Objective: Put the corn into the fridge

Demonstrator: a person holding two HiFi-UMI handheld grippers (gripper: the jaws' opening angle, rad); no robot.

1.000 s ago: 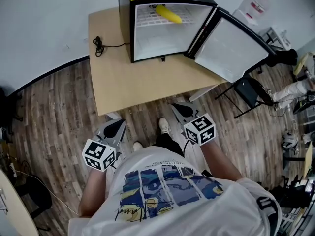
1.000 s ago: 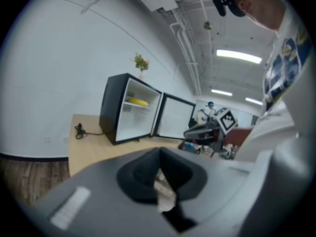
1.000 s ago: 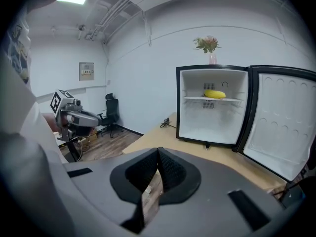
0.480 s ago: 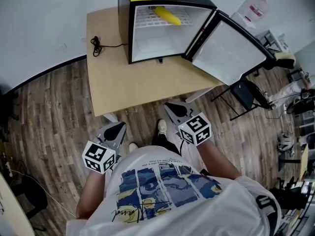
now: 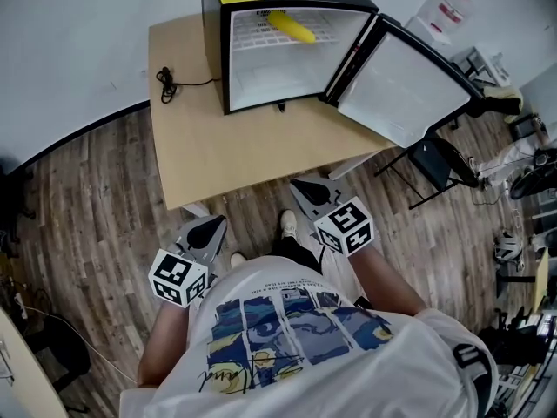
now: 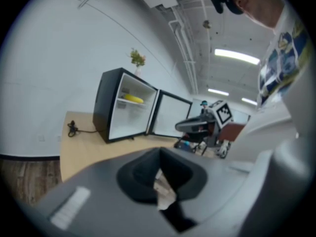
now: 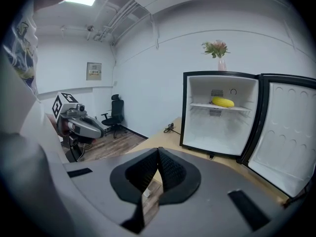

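Observation:
The yellow corn (image 5: 291, 26) lies on the upper wire shelf of the black mini fridge (image 5: 218, 50), whose door (image 5: 402, 85) hangs wide open to the right. The corn (image 7: 222, 102) shows on that shelf in the right gripper view and the corn (image 6: 133, 98) in the left gripper view too. My left gripper (image 5: 207, 226) and right gripper (image 5: 310, 190) are both held low in front of the person's body, well short of the table, each shut with nothing between the jaws. The left gripper (image 6: 159, 153) and right gripper (image 7: 157, 152) tips meet in their own views.
The fridge stands on a light wooden table (image 5: 218, 146) with a black cable (image 5: 167, 83) beside it. A vase with flowers (image 7: 217, 51) sits on the fridge top. A black chair (image 5: 444, 168) and clutter stand at the right on the wood floor (image 5: 87, 198).
The view has shifted slightly; both grippers stay close to the body and shut. The corn rests on the shelf throughout.

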